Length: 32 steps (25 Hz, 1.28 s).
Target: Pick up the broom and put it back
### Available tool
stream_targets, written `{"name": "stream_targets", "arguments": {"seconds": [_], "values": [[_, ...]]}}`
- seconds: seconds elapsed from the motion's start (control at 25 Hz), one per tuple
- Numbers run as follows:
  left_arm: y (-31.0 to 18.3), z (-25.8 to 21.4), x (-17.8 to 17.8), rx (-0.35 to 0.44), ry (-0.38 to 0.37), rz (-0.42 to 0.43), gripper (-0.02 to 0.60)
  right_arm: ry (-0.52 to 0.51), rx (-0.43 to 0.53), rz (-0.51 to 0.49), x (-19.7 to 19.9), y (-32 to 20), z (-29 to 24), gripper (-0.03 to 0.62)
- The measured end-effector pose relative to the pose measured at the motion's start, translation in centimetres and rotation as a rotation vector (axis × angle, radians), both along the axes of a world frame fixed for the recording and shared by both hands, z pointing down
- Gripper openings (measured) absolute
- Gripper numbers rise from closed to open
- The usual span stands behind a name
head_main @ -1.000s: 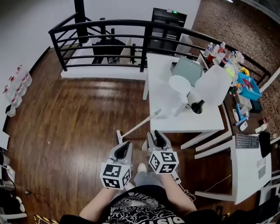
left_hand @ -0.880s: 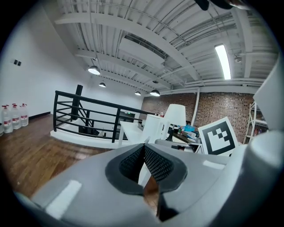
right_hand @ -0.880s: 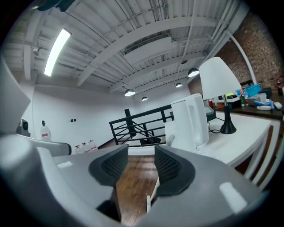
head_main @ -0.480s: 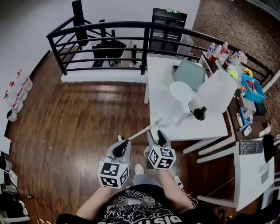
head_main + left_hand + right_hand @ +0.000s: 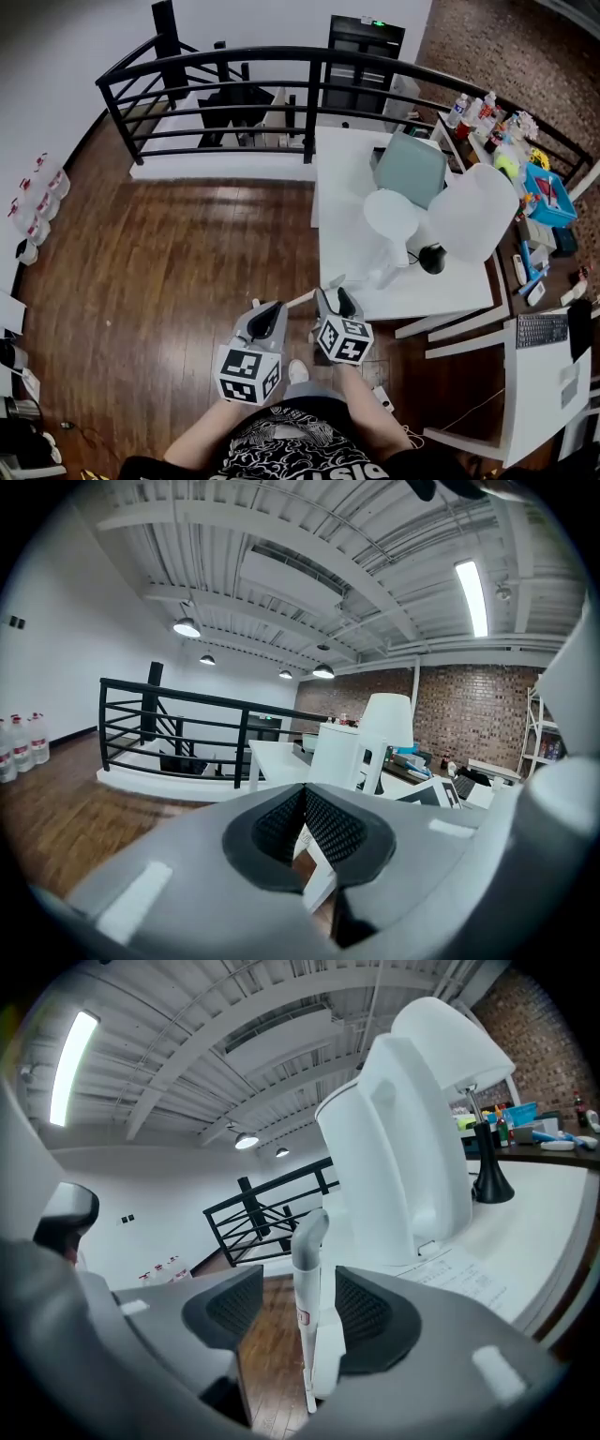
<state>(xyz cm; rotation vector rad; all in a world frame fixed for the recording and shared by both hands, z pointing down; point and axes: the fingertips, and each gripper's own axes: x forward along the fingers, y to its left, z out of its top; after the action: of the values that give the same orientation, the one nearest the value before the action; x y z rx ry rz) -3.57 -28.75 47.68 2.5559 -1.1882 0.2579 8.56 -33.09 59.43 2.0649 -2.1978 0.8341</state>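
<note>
The broom shows as a thin white handle [image 5: 309,293] leaning against the front left corner of the white table [image 5: 342,216]; its lower end is hidden behind my grippers. In the right gripper view the handle [image 5: 307,1307] stands upright between the jaws of my right gripper [image 5: 298,1314]. Those jaws have just been opening and stand wide, with the left pad well off the handle. My left gripper [image 5: 272,314] sits just left of the handle, shut on nothing [image 5: 302,810].
A white lamp [image 5: 392,217] and a white chair back [image 5: 473,211] stand on or by the table. A black railing [image 5: 309,89] crosses behind it. Water bottles [image 5: 33,202] line the left wall. A second desk with a keyboard [image 5: 541,329] is at the right.
Both grippers have come closer to the table's front left corner. The right gripper's jaws have spread apart around the broom handle. Less of the handle shows above the grippers.
</note>
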Motion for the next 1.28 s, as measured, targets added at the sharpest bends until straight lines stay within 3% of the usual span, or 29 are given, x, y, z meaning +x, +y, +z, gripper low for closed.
{"name": "stream_targets", "arguments": {"seconds": [0.28,0.44,0.76,1.04,1.28], "values": [[-1.8,0.2,0.0,0.0,-0.016,-0.012,0.006,-0.019,-0.041,0.012,0.5,-2.1,1.8,0.204],[-2.5,0.4,-0.5,-0.004,-0.021,-0.024,0.006,0.033,-0.045,-0.009,0.1,-2.6,2.0,0.097],[-2.8,0.5,-1.3,-0.006,-0.014,-0.049,0.006,0.034,-0.041,-0.017,-0.5,-2.9,1.7,0.095],[-2.6,0.5,-3.4,-0.008,-0.005,-0.1,0.006,0.062,-0.005,-0.094,-4.2,-3.2,0.0,0.095],[-2.3,0.0,-6.3,-0.005,0.01,-0.175,0.006,0.145,0.059,-0.249,-10.2,-3.0,-3.0,0.097]]}}
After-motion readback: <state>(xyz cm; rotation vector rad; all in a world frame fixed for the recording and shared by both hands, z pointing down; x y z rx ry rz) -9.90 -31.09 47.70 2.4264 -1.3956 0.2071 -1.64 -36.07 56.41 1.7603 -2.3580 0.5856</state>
